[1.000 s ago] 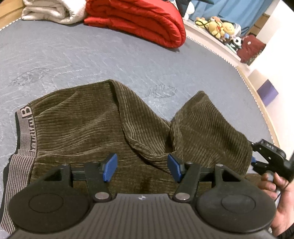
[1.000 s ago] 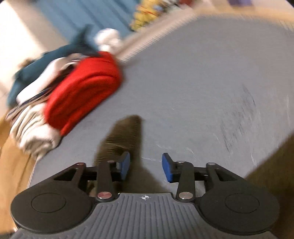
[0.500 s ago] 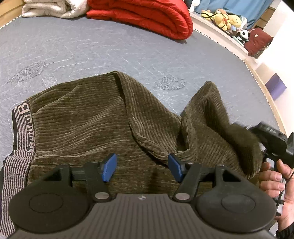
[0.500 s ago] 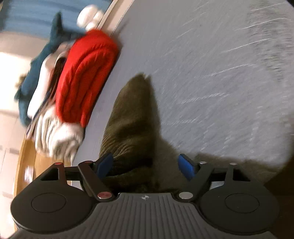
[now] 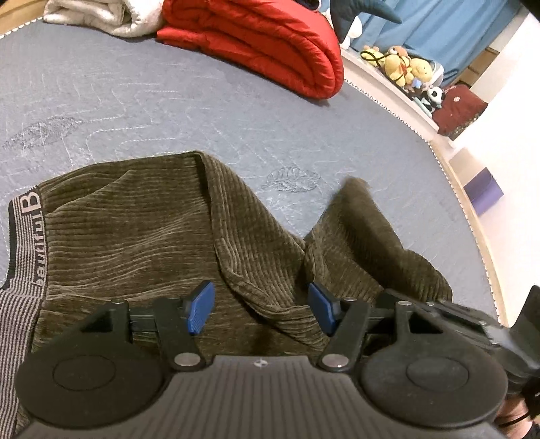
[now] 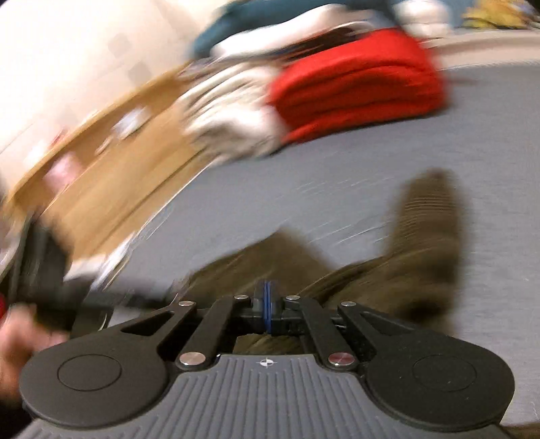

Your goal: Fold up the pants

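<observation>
Olive-brown corduroy pants (image 5: pixel 141 236) lie crumpled on the grey mattress (image 5: pixel 135 101), with the striped grey waistband (image 5: pixel 23 256) at the left. My left gripper (image 5: pixel 261 307) is open just above a fold in the middle of the pants and holds nothing. My right gripper (image 6: pixel 266 304) is shut, its blue pads pressed together over the pants (image 6: pixel 405 270); the view is blurred and I cannot tell whether cloth is pinched between them. The right gripper's body shows at the lower right of the left wrist view (image 5: pixel 472 320), at the edge of a pant leg.
A folded red quilt (image 5: pixel 270 44) and a white blanket (image 5: pixel 98 17) lie at the far side of the mattress. Plush toys (image 5: pixel 405 71) sit on a ledge beyond the mattress's right edge. A purple box (image 5: pixel 484 194) stands on the floor.
My right gripper has closed from open and swung round over the pant leg. The pant leg end has shifted. The left gripper has stayed open above the pants.
</observation>
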Action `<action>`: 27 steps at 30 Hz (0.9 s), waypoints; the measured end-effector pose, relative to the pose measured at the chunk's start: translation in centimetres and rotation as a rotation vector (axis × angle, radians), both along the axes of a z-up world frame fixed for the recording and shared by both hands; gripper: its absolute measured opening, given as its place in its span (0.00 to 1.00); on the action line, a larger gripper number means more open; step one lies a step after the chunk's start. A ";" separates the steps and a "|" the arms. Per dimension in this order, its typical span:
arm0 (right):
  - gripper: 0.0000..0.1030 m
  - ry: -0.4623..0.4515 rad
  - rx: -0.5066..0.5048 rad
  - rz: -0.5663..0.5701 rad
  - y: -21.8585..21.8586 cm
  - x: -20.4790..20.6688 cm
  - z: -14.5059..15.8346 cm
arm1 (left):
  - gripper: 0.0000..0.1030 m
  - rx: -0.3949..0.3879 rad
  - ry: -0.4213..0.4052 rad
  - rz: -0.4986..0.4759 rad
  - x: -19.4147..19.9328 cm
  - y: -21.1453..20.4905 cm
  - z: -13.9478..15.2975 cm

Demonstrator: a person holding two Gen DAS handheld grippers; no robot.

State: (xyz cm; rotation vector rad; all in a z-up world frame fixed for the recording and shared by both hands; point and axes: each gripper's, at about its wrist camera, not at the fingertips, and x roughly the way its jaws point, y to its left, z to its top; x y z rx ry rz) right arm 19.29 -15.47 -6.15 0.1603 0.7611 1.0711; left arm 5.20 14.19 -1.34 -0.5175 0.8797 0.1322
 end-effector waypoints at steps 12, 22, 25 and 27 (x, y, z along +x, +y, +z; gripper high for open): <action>0.70 0.243 0.079 -0.816 -11.2 4.6 -1.5 | 0.67 -0.006 0.004 -0.007 -0.6 1.0 0.1; 0.49 0.589 0.244 -0.699 -11.8 5.6 -5.4 | 0.67 -0.003 -0.001 -0.040 -0.2 -0.1 0.1; 0.22 0.490 0.197 -0.652 -10.1 4.6 -3.6 | 0.67 -0.006 -0.006 -0.041 -0.2 0.0 0.1; 0.19 0.384 0.156 -0.587 -8.4 3.9 -2.1 | 0.67 -0.016 -0.015 -0.034 -0.2 0.2 0.2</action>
